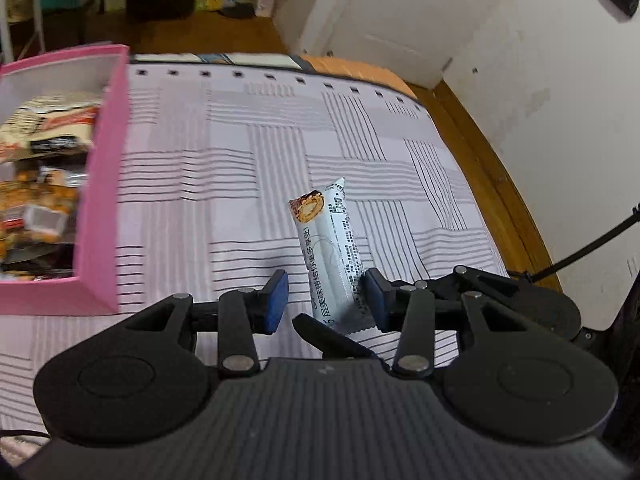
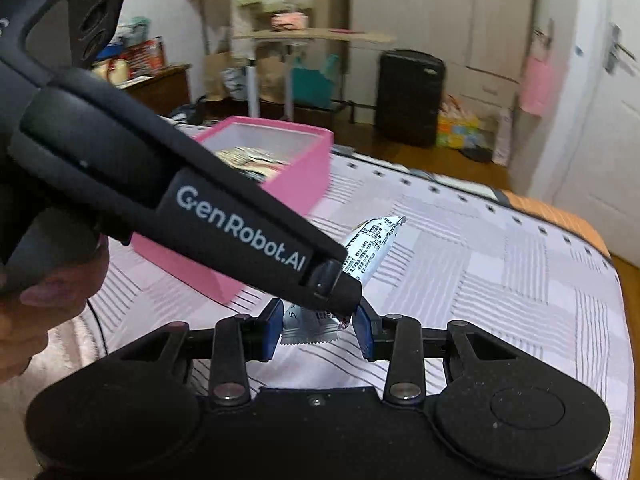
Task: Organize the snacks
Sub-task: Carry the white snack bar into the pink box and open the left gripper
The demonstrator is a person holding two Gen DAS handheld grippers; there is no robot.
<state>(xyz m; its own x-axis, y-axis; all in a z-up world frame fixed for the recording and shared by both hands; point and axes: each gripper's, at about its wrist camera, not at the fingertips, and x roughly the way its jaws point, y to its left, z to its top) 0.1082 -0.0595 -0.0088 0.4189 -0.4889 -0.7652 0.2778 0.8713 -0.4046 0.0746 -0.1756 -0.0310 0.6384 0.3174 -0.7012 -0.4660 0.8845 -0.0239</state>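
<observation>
A white snack bar wrapper (image 1: 328,248) with black print and a pastry picture sticks up between my two grippers over the striped bedsheet. My left gripper (image 1: 326,300) is open, with its blue pads (image 1: 276,300) on either side of the bar's lower part; the right pad touches it. In the right wrist view the bar (image 2: 370,248) has its bottom end between my right gripper's (image 2: 316,328) blue pads, which stand close around it. The left gripper's body (image 2: 224,216) crosses that view and hides the bar's middle. The pink box (image 1: 102,184) holds several snack packets.
The pink box (image 2: 308,168) sits at the left of the bed. The bed's wooden edge (image 1: 492,184) and a white wall lie to the right. A black suitcase (image 2: 410,96) and a desk stand on the floor beyond the bed.
</observation>
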